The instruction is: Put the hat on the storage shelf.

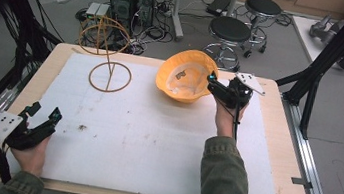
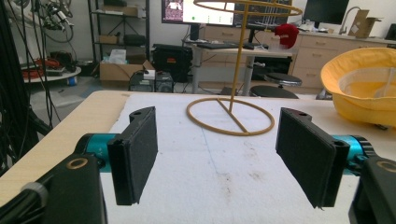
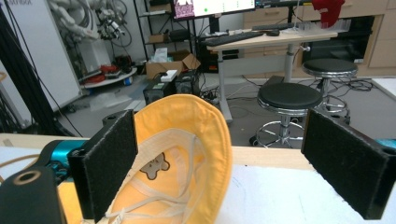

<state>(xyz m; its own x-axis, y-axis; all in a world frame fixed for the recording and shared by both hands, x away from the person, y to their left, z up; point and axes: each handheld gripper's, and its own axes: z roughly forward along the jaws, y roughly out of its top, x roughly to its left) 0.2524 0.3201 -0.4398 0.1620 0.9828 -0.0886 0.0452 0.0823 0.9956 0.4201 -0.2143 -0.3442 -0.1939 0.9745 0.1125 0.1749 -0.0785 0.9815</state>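
Reaching the right gripper (image 3: 224, 163) at the yellow hat (image 1: 185, 74), right of the wire stand (image 1: 110, 53), jaws wide around the brim. Close slowly, pinch brim only. Left gripper (image 2: 217, 156) wide open, holding nothing, near the stand.

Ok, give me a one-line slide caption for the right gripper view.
Open right gripper straddling the brim of an upturned yellow fabric hat at the table's far edge.

Right tongs (image 1: 211, 80) at yellow hat (image 1: 184, 74) rim; left tongs (image 1: 46, 111) apart
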